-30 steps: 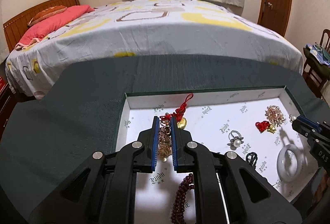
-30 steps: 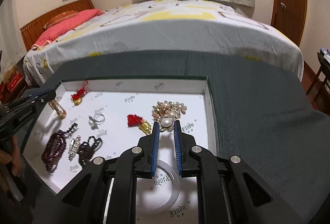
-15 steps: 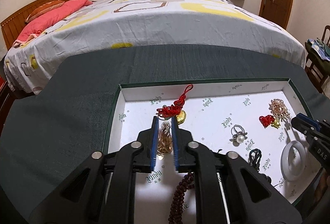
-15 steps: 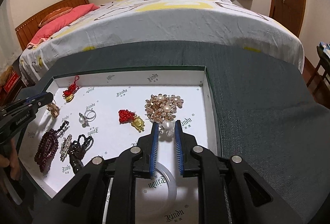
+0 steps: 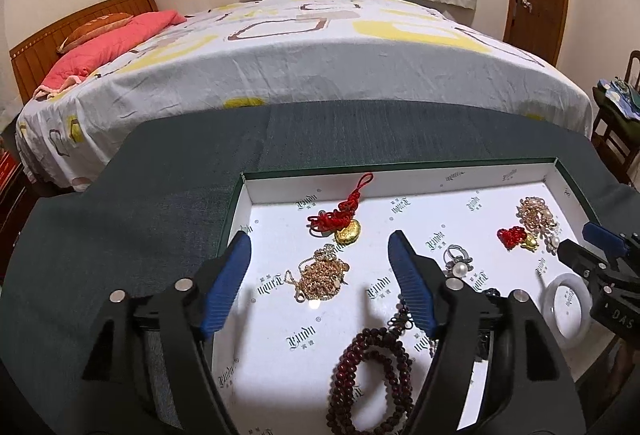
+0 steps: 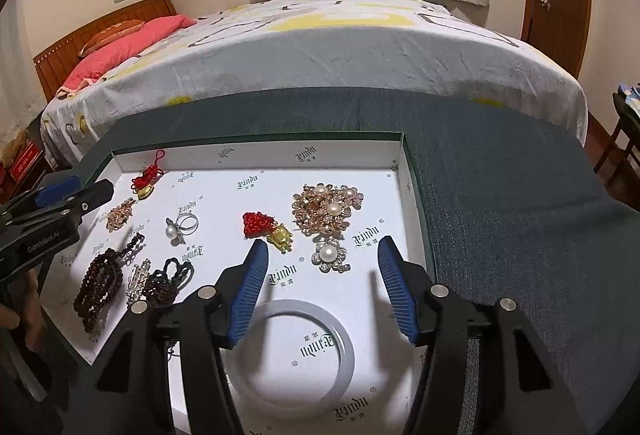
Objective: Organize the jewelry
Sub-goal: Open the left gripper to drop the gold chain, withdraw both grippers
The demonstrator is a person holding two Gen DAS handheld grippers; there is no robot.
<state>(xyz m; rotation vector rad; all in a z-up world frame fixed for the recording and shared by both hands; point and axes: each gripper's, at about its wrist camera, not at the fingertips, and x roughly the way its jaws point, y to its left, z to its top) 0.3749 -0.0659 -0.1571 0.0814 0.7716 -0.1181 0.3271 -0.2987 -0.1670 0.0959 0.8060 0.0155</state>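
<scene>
Both claws have let go since a second ago. My left claw (image 5: 320, 249) is opening above the chain (image 5: 320, 277); my right claw (image 6: 322, 255) is opening over the brooch (image 6: 330, 255), touching neither.

White box lining (image 6: 224, 203) carries a repeated blackletter logo reading roughly "Xindu", with tiny characters beneath too small to read; same print shows in the left wrist view. Left tool (image 6: 72, 197) has white lettering on its black body, looks like "GenRobot.AI", partly blurred. Right tool (image 5: 588, 247) shows "DAS", rest cut off.
</scene>
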